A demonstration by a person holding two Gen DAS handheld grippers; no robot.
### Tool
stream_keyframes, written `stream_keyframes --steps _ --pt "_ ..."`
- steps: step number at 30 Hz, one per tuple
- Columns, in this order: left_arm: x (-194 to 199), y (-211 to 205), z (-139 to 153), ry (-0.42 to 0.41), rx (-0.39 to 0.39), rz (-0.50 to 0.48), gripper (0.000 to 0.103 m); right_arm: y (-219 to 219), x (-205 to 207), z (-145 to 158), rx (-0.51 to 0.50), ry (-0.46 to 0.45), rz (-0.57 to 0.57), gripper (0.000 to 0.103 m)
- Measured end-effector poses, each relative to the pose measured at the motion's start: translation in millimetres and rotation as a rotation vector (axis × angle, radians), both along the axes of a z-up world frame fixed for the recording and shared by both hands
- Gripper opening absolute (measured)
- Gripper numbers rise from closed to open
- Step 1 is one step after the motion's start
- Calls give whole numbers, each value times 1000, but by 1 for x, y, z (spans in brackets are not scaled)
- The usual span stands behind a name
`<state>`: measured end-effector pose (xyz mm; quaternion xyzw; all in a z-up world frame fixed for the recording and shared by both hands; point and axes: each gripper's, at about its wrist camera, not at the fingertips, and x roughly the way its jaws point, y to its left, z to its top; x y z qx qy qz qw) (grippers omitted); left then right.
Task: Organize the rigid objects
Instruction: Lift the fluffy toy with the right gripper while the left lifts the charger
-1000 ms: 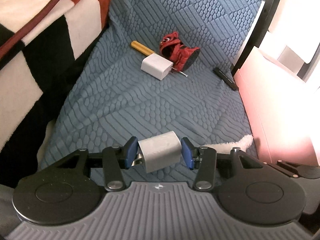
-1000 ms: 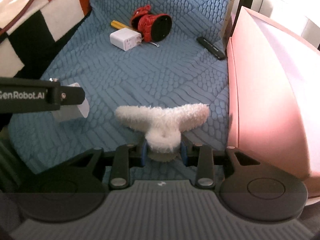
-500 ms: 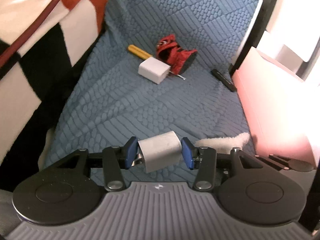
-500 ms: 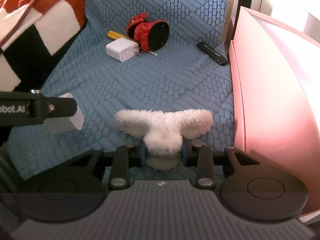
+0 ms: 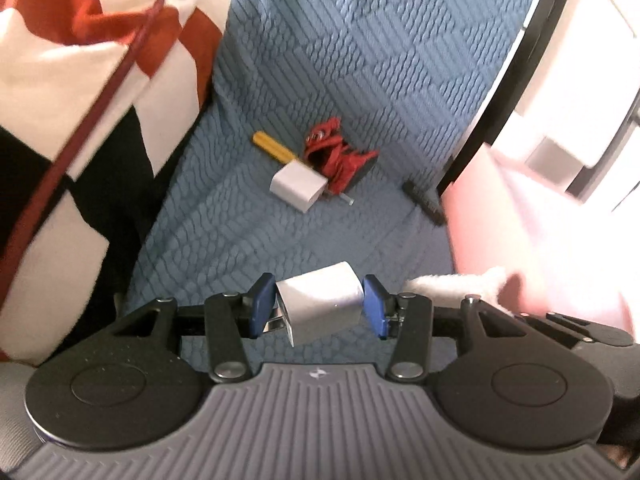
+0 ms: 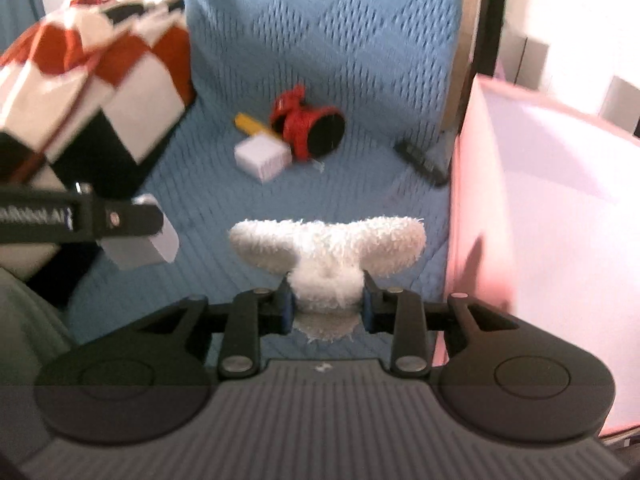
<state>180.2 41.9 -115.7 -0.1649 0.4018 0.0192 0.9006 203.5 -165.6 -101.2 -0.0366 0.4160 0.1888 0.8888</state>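
White charger block clamped in left gripper; fluffy white piece pinched in right gripper, both clear of blue cover. Pink bin at three o'clock: loads to be kept level, released only inside.

Blue quilted cover spread underneath, textured in squares. Checked blanket, red, white and black, bunched at left. Dark red cord lies across the blanket.
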Motion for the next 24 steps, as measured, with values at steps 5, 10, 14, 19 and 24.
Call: stream_keyframes --steps 5,10,14,19,24 --pt "-11 2 31 -5 -53 2 54 -13 -12 42 13 -28 -16 34" --pt "-17 1 68 -42 -41 -28 54 -27 -27 78 46 -35 -47 34" --pt "-23 0 86 -55 -56 -50 54 -31 -36 99 63 -46 -71 34" --pt "-27 -1 98 -57 -54 -78 54 -28 -42 115 44 -70 -66 34" --pt "-23 -6 108 -55 -4 -109 54 -31 -44 128 46 -92 -78 34"
